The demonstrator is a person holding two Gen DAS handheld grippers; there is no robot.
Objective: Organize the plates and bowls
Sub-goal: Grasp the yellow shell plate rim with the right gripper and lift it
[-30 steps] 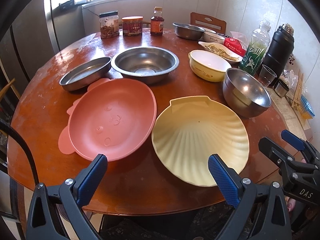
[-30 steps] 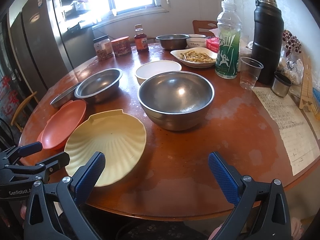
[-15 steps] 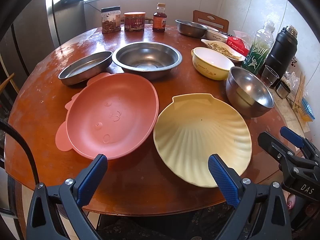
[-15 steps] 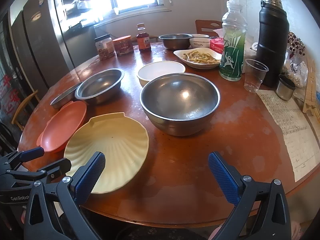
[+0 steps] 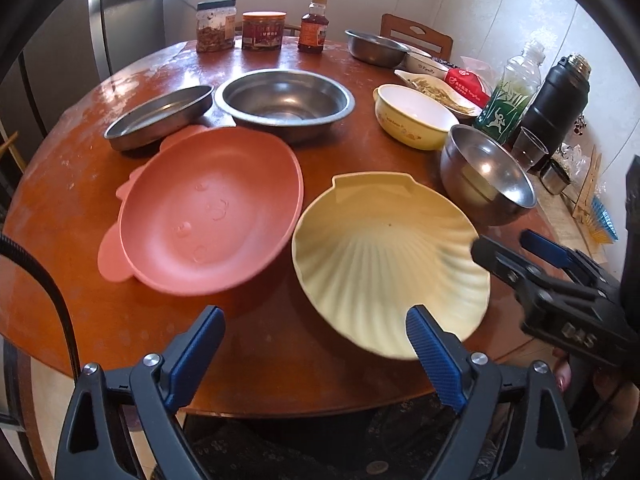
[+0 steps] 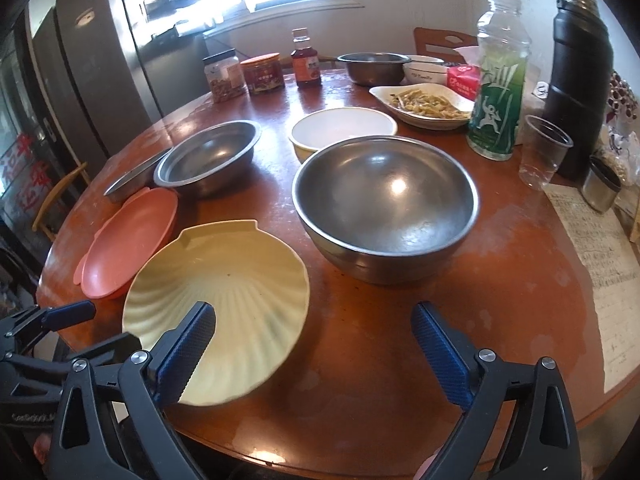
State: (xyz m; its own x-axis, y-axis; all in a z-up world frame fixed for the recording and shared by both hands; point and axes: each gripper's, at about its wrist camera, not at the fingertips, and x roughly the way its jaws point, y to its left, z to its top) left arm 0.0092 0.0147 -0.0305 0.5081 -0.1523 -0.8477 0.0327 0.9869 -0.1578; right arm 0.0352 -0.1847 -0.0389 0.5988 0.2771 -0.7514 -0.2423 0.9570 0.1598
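judging by its thin rigid plastic, the yellow shell plate (image 5: pixel 384 256) is taken as light; its rim should be gripped. both grippers, left gripper (image 5: pixel 316 344) and right gripper (image 6: pixel 314 340), are spread, empty.

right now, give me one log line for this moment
left gripper: open, empty | right gripper: open, empty, near yellow shell-shaped plate | pink plastic plate: beside it | nothing stacked

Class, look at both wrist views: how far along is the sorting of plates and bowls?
Done: nothing looks stacked. The pink plastic plate, yellow shell-shaped plate, wide steel basin and deep steel bowl all sit apart on the round wooden table.
In hand: nothing; the left hand-held gripper and right hand-held gripper are open, near the yellow plate.
Left: grouping everything.
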